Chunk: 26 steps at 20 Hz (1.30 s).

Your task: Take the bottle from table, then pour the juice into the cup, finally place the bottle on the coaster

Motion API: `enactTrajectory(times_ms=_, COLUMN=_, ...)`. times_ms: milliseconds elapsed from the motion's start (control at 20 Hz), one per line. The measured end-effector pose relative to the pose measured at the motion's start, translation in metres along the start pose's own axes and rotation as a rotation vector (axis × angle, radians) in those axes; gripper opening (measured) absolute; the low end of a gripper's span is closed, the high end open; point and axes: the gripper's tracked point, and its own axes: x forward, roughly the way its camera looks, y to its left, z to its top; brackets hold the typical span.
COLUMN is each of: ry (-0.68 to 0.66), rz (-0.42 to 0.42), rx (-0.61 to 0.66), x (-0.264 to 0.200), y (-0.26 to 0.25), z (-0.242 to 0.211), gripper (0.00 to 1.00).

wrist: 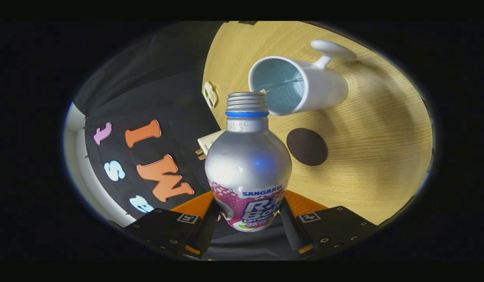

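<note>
Gripping the bottle (247, 164) by its lower body, the fingers (206, 231) are clamped on it from both sides, the gripper (247, 229) holding it between them with its long axis running straight ahead along them. The cap is off; a bare threaded neck with a blue ring ends in the open mouth. Left of the bottle hangs the booth's cloth wall, and a small tag (209, 94) and a pale card (208, 143) sit at the bench (382, 129) edge. Just past the mouth and slightly right lies the cup (300, 84), its opening facing the bottle and its rim almost touching the neck, handle away to the right. I judge pouring is in hand: the mouth must stay over that opening. Right of the bottle's shoulder, nearer than the cup, the round dark coaster (307, 147) waits bare.
</note>
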Motion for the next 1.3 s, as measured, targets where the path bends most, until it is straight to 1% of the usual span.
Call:
enactTrajectory(times_ms=900, ry=0.003, rz=-0.014, rx=0.015, x=-0.0009, y=-0.0015, z=0.0011, gripper=0.77)
enactTrajectory(times_ms=1300, ry=0.002, rz=0.005, rx=0.050, x=-0.0012, y=0.0055, z=0.0026, gripper=0.77)
